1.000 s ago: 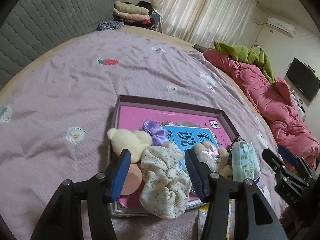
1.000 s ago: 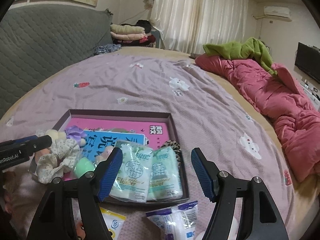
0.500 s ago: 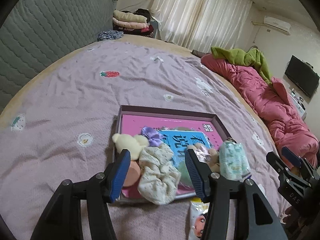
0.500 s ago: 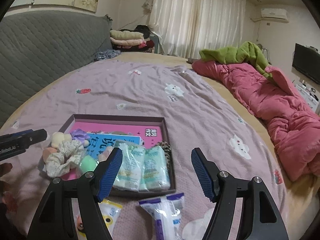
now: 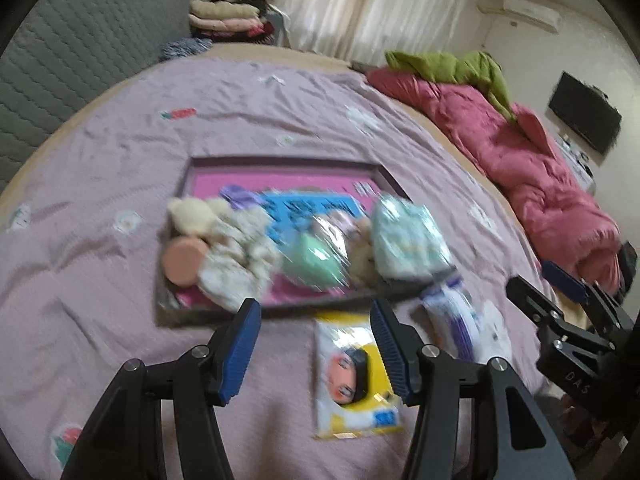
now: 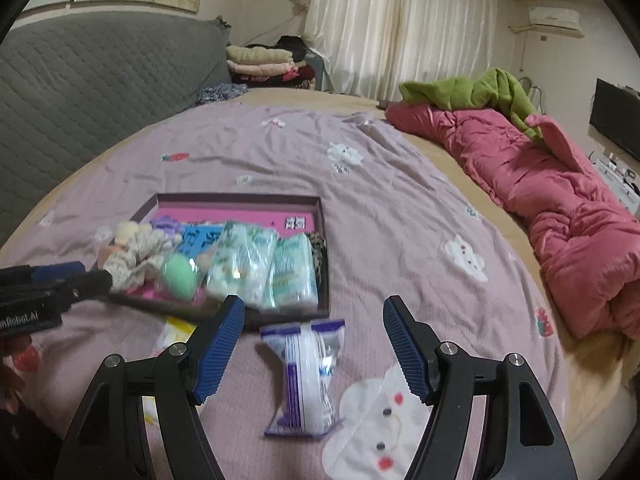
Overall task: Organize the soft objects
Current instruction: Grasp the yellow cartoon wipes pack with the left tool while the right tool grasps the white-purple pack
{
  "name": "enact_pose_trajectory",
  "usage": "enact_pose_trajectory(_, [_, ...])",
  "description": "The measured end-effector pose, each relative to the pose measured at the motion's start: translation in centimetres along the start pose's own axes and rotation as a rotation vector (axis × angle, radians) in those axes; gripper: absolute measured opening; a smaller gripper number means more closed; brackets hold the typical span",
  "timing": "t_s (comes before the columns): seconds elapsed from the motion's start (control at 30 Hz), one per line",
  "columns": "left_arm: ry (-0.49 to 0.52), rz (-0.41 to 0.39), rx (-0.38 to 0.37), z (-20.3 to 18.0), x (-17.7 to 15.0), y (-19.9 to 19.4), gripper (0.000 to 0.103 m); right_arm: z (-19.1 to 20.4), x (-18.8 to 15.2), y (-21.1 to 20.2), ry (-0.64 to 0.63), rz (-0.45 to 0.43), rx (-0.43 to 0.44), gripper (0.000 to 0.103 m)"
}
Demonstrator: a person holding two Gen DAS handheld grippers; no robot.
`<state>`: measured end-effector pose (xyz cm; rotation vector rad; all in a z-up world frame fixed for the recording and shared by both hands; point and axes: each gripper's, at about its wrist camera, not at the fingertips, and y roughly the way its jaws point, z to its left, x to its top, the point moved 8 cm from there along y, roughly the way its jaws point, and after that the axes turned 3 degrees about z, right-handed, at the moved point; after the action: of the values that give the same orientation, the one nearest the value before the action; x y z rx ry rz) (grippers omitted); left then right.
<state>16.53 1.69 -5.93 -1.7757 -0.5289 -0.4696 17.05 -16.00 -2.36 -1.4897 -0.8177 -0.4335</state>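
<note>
I've pulled both claws back from the tray [image 6: 324,240]. My left gripper [image 5: 316,344] stands spread and empty; the floral scrunchie [image 5: 236,256] once between its pads now lies in the tray at its 11 o'clock. My right gripper [image 6: 314,344] is spread too, over the purple-edged packet [image 6: 306,376] on the bedspread [image 6: 400,208]; the tissue packs [image 6: 260,268] lie at 11 o'clock.
</note>
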Motion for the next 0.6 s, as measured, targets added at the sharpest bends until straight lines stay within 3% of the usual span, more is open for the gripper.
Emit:
enact_pose_trajectory(0.27, [0.037, 0.088, 0.023, -2.6, -3.6, 1.5, 0.057, 0.3, -3.4, -0.1, 0.009, 0.06, 0.067, 0.074])
enact_pose_trajectory(0.6, [0.071, 0.212, 0.036, -4.0, -7.1, 4.5, 0.057, -0.1, -4.9, 0.5, 0.022, 0.088, 0.091, 0.074])
